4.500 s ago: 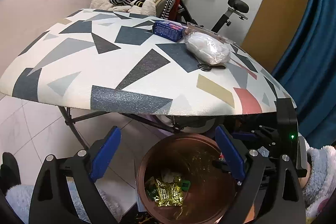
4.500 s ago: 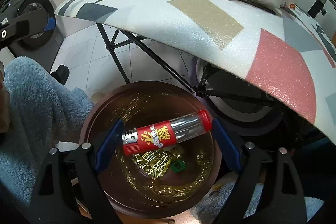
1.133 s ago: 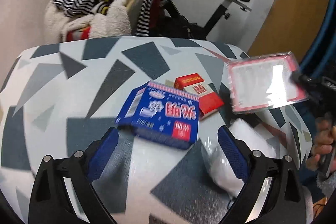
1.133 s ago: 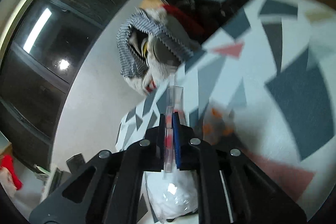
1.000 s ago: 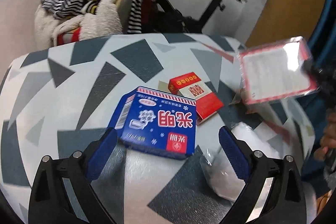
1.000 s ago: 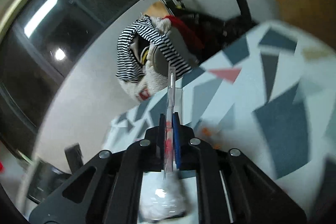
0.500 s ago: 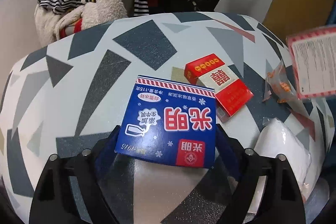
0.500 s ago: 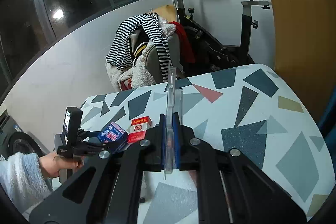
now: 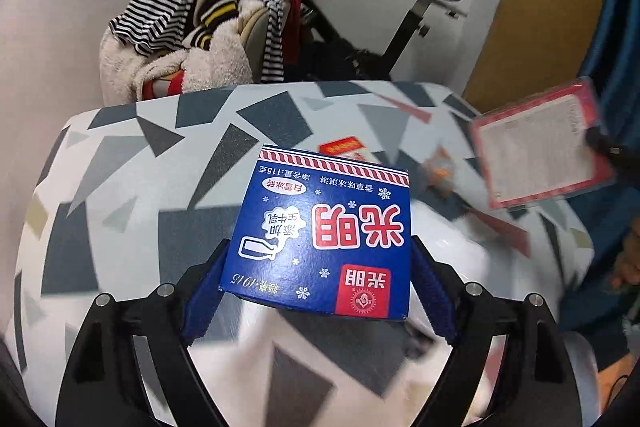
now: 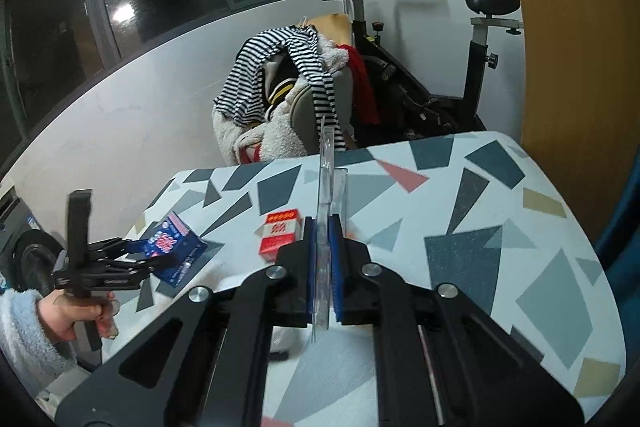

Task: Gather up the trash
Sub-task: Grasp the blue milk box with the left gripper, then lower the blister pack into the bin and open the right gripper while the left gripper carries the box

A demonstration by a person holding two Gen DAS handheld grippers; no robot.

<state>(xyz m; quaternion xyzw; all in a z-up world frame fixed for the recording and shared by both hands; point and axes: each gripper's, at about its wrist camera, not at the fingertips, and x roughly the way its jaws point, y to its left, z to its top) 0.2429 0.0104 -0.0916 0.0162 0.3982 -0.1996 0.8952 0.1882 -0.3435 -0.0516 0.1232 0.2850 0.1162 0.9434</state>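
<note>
Here the left gripper (image 9: 320, 279) pinches the blue carton (image 9: 324, 231), held flat above the patterned table (image 9: 120, 187), while at its 2 o'clock the right gripper (image 10: 322, 267) clamps a clear flat packet (image 10: 326, 163) edge-on.

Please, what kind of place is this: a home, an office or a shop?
Most likely a room in a home. An exercise bike stands by the wall, a chair is heaped with a striped shirt and fleece clothes, and a patterned table carries small household packaging.
</note>
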